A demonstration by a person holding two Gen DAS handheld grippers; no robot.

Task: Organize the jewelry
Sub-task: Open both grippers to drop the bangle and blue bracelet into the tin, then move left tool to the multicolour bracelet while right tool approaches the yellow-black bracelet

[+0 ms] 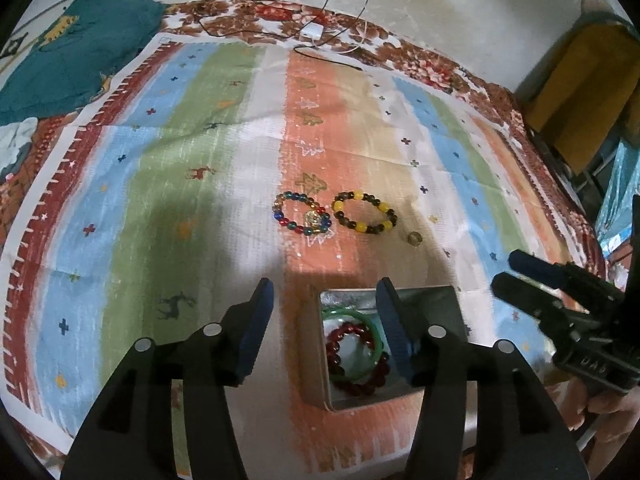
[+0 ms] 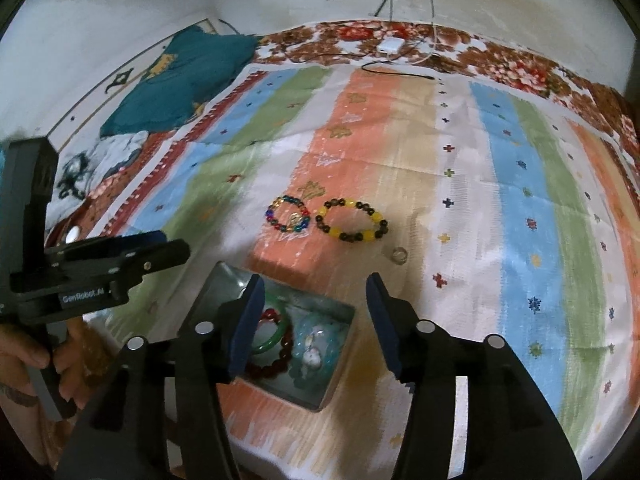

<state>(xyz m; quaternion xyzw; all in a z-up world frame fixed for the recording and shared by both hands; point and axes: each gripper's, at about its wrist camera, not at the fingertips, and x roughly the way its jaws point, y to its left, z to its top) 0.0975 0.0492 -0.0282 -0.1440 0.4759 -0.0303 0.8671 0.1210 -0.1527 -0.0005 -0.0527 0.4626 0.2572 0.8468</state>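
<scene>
A metal box [image 1: 424, 300] [image 2: 340, 360] lies on the striped cloth and holds a green bangle [image 1: 344, 314] [image 2: 276, 340], a dark red bead bracelet [image 1: 360, 388] [image 2: 268, 368] and a pale turquoise piece [image 2: 316, 344]. On the cloth beyond it lie a multicolour bead bracelet [image 1: 302, 219] [image 2: 288, 214], a yellow-and-dark bead bracelet [image 1: 365, 212] [image 2: 352, 220] and a small ring [image 1: 414, 238] [image 2: 399, 255]. My left gripper [image 1: 325, 300] is open and empty above the box. My right gripper [image 2: 316, 292] is open and empty above the box's far edge; it shows at the right of the left wrist view [image 1: 508, 270].
A striped cloth [image 1: 200, 160] [image 2: 520, 200] covers a floral bedspread [image 1: 420, 64]. A teal garment [image 1: 76, 52] [image 2: 180, 80] lies at the far left. Cables and a white charger [image 1: 312, 32] [image 2: 390, 46] lie by the wall. A yellow object [image 1: 584, 92] stands at the right.
</scene>
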